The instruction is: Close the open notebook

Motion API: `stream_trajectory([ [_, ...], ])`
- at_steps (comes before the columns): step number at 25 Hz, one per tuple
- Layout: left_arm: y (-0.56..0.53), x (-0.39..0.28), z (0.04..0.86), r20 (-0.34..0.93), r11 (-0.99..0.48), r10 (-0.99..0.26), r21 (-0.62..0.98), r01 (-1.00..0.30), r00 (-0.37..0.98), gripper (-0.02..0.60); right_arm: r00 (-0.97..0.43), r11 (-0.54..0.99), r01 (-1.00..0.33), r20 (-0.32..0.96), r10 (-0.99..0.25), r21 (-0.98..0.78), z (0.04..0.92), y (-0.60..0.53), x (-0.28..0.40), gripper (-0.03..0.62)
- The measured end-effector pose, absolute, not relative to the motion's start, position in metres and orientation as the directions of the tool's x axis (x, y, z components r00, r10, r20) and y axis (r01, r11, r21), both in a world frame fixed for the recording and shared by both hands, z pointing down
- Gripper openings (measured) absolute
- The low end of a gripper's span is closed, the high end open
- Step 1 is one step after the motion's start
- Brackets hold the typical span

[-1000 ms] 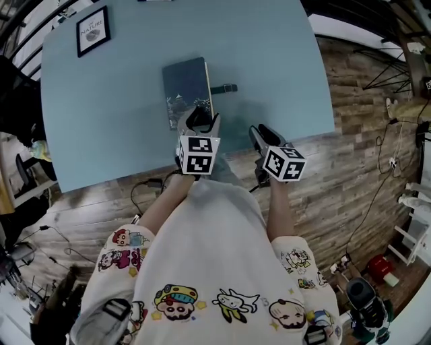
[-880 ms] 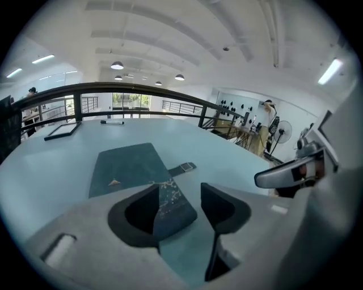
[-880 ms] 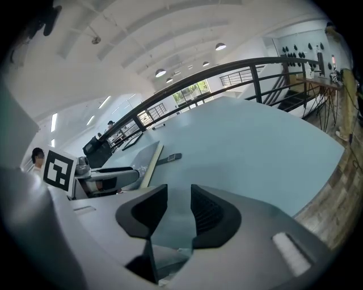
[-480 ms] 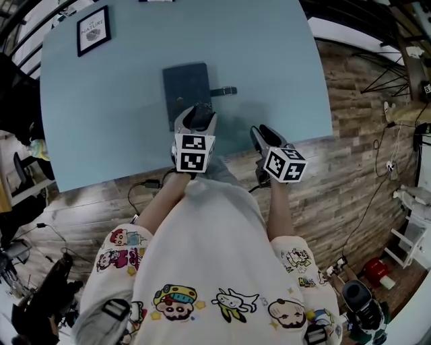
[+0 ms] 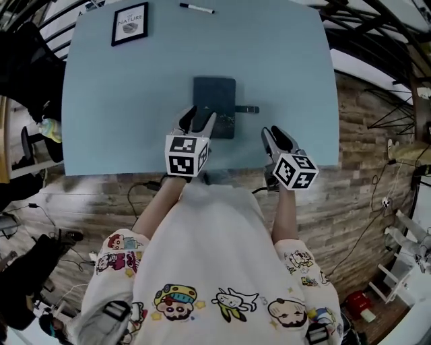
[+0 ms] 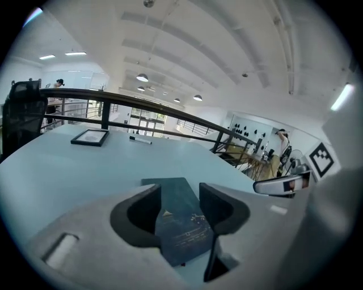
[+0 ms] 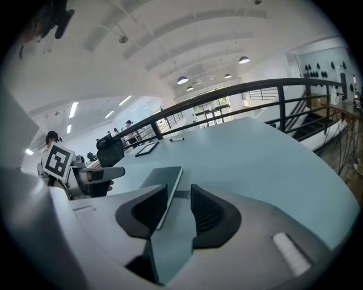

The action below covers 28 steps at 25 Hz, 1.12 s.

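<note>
The dark notebook (image 5: pixel 214 98) lies closed and flat on the light blue table (image 5: pixel 121 101), with its strap (image 5: pixel 247 109) sticking out to the right. My left gripper (image 5: pixel 197 118) hovers over the notebook's near left corner. Its jaws are closing and grip nothing. In the left gripper view the cover (image 6: pixel 176 226) shows through the gap of that gripper (image 6: pixel 180 190). My right gripper (image 5: pixel 276 138) stands open and empty near the table's front edge, right of the notebook. The right gripper view shows the notebook (image 7: pixel 164 180) ahead of that gripper (image 7: pixel 179 195).
A framed picture (image 5: pixel 129 23) lies at the table's far left and a pen (image 5: pixel 196 8) at its far edge. A wooden floor with cables lies in front of the table. Railings and a black chair (image 6: pixel 22 113) stand beyond it.
Both grippers have lifted and drawn back a little toward the person. The left gripper's jaws have narrowed slightly. The notebook's cover now lies flat.
</note>
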<state>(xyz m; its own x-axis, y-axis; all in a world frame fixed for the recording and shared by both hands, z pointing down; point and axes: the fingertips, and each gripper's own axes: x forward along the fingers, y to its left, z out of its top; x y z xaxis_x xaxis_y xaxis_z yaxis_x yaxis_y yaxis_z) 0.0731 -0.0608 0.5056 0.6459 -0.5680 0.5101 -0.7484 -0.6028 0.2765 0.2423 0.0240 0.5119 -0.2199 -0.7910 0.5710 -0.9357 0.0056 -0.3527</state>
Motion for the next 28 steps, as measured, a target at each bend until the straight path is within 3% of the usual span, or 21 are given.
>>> stream_trajectory([
  [16,-0.11,-0.063,0.433,0.356,-0.478,-0.751,0.287,-0.83,0.555,0.171,-0.369,0.318,-0.929,0.391,-0.843,-0.19,0.435,-0.077,0.138,0.104],
  [28,-0.107,-0.089,0.417,0.326,-0.46,-0.786,0.258,-0.849,0.525,0.087,-0.36,0.337,-0.933,0.323,-0.876,-0.125,0.41,-0.076,0.135,0.047],
])
